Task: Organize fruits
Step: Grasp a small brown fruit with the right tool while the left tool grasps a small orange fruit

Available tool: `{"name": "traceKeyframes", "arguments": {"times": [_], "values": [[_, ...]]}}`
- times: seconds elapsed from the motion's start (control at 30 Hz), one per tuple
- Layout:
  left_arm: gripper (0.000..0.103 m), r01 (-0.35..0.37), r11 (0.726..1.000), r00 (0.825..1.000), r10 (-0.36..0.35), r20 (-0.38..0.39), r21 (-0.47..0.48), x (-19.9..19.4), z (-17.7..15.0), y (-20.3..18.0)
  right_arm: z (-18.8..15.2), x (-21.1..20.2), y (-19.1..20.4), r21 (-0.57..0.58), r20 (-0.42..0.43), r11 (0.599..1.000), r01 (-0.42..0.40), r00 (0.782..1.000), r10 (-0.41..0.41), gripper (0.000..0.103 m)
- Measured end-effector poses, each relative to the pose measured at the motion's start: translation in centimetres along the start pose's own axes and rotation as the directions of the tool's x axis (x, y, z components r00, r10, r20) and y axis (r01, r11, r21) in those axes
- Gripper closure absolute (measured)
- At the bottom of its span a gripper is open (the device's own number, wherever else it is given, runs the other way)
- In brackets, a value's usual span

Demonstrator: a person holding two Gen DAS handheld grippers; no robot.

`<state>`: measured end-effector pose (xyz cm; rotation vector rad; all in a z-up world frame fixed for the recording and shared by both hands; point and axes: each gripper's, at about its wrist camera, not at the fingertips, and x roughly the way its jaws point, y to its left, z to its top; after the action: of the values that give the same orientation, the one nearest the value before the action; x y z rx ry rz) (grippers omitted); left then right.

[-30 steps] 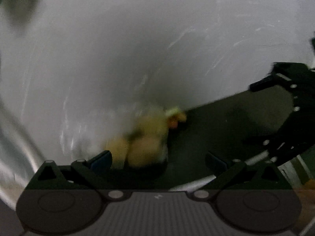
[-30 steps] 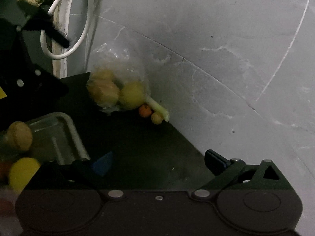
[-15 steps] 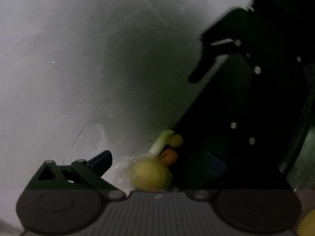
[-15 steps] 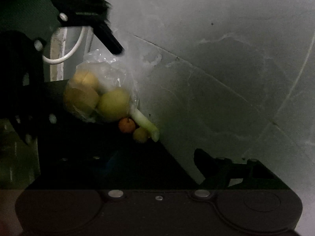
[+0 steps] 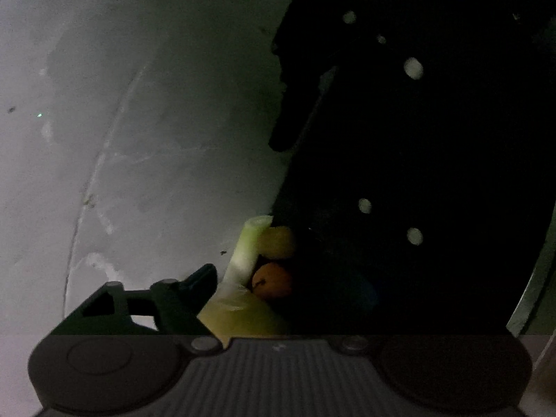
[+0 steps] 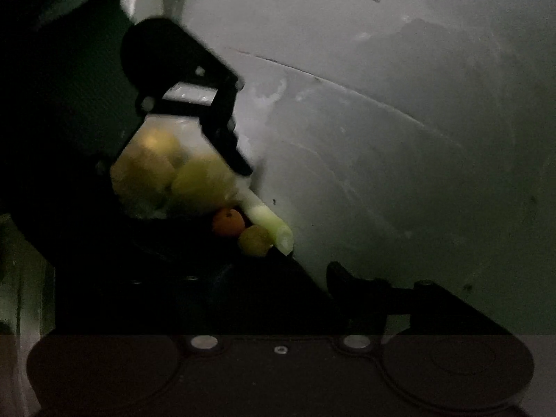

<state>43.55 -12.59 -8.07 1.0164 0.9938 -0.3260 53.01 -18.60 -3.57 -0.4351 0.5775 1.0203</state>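
The scene is very dark. A clear bag (image 6: 163, 177) with yellow fruits inside is sitting on the black worktop (image 6: 166, 278), at its far edge, right against the grey wall (image 6: 399, 139). Just beside the bag, also along this far edge, a small orange fruit (image 6: 227, 221) and a small yellow fruit (image 6: 254, 239) are lying, touching each other. A pale green stalk (image 6: 269, 224) is lying between them and the wall, and it is touching the yellow one.

The left gripper (image 6: 194, 160) is coming down over the bag from above. One dark finger (image 6: 229, 139) is standing between the bag and the wall; the other one is lost in the shadow on the left. In the left wrist view, the bag (image 5: 239, 316) is sitting between the fingers, close to the left finger (image 5: 184, 292). The right finger is not visible in the darkness there. The jaws are looking wide around the bag, but it is not possible to tell if they are pressing it. In this view the stalk (image 5: 245, 250), the orange fruit (image 5: 272, 279) and the yellow fruit (image 5: 278, 241) are lying just ahead of the bag.

The right gripper (image 6: 278, 281) is hovering low over the worktop, near the fruits but apart from them. Only its right finger (image 6: 351, 283) is showing; the left one is hidden in the dark, so the state of its jaws cannot be told.
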Motion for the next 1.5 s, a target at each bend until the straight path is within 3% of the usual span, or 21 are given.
{"name": "traceKeyframes", "arguments": {"times": [0.13, 0.3, 0.67, 0.83, 1.07, 1.5], "values": [[0.028, -0.001, 1.0, 1.0, 0.001, -0.019, 0.001, 0.4, 0.5, 0.2, 0.1, 0.3, -0.6, 0.068, -0.002, 0.997, -0.027, 1.0, 0.027, 0.045], [0.044, 0.013, 1.0, 0.999, -0.013, -0.052, -0.016, 0.2, 0.7, 0.5, 0.5, 1.0, -1.3, 0.166, -0.006, 0.981, -0.095, 0.995, 0.097, 0.046], [0.052, -0.01, 1.0, 0.996, 0.01, -0.086, -0.004, 0.5, 0.5, 0.9, 0.9, 3.5, -2.9, 0.413, -0.053, 0.903, -0.122, 0.986, 0.157, 0.06], [0.057, -0.014, 1.0, 0.996, 0.014, -0.093, 0.003, 0.7, 1.0, 0.7, 1.1, 4.2, -2.9, 0.449, -0.043, 0.884, -0.134, 0.984, 0.171, 0.061], [0.071, 0.001, 0.999, 0.997, 0.002, -0.082, 0.041, 1.4, 0.3, 1.4, 1.0, 4.9, -2.9, 0.471, -0.031, 0.87, -0.143, 0.983, 0.179, 0.076], [0.073, 0.022, 0.999, 0.996, -0.018, -0.084, 0.05, 2.2, 0.9, 3.0, -0.3, 2.9, -3.2, 0.49, -0.049, 0.868, -0.083, 0.991, 0.123, 0.076]]}}
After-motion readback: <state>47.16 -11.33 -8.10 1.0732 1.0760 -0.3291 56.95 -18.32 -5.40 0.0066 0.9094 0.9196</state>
